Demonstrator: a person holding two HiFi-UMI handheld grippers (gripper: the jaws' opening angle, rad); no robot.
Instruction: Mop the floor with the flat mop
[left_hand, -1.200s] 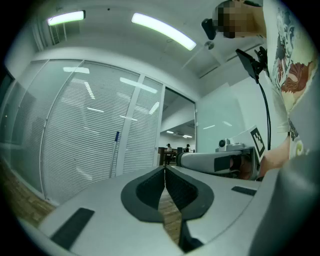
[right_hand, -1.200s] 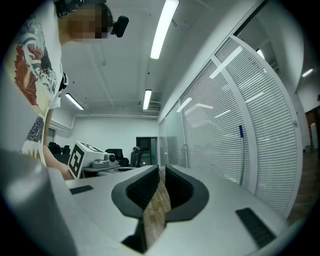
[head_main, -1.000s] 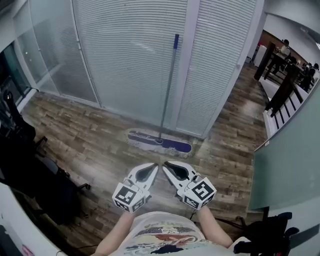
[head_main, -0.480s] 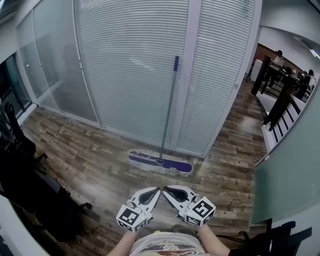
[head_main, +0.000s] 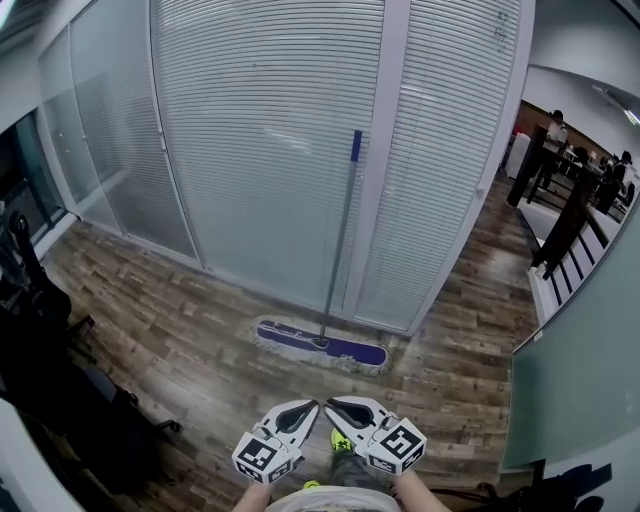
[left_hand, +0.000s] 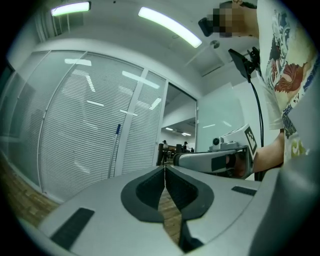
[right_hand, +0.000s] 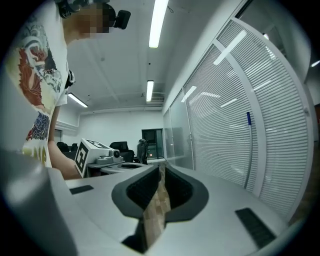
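Leaning against the slatted glass partition (head_main: 260, 150), the flat mop (head_main: 320, 346) stood in the middle of the head view. Its blue-and-white pad lay flat on the wooden floor (head_main: 170, 320), and its grey handle (head_main: 339, 240) rose to a blue end beside the pillar between two panes. A stretch of floorboards separated the pad from the left gripper (head_main: 312, 405) and the right gripper (head_main: 332, 405), which were held level side by side at the bottom centre with their tips almost meeting. Both pairs of jaws were together and held nothing, with only a thin sliver of floor showing between the right pair. A green shoe (head_main: 341, 441) showed just below them. Dark office chairs (head_main: 45, 370) crowded the lower left, well apart from the mop. A frosted panel (head_main: 580, 340) filled the right edge, with a dark railing (head_main: 568, 205) above it. In the upper right, people (head_main: 555, 125) sat at tables far off. Compared with a second earlier, the mop pad sat lower in the frame and the top of its handle had dropped from near the upper edge. The grippers had slid down to the bottom border, and the printed shirt that had filled the lower centre was gone, with the shoe showing there instead. The jaws were closed then as now.
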